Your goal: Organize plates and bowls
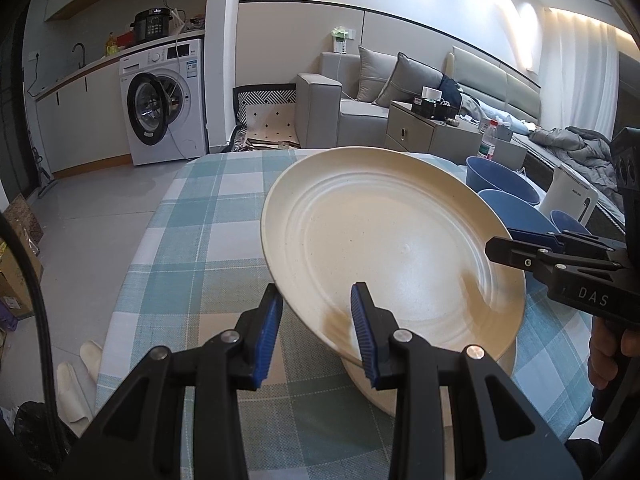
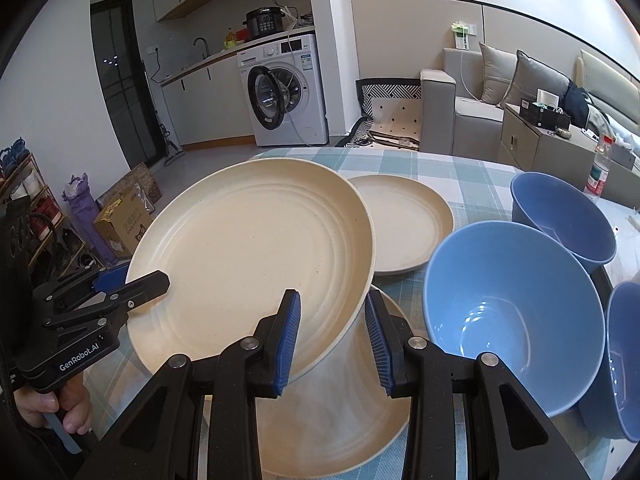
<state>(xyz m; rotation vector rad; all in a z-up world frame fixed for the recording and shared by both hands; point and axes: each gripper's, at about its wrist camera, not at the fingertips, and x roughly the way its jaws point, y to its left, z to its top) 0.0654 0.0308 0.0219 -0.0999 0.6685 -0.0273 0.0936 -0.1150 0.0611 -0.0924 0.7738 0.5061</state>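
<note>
Both grippers, left (image 1: 316, 332) and right (image 2: 332, 340), jaws clenched on a ribbed cream plate (image 2: 256, 256), apparently lower it onto another plate (image 2: 340, 420); release follows.

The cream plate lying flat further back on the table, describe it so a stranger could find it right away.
Start at the checked tablecloth. Beyond the lifted plate that both grippers hold, left of the blue bowls, lies the flat plate. It alone rests by itself, untouched and uncovered.
</note>
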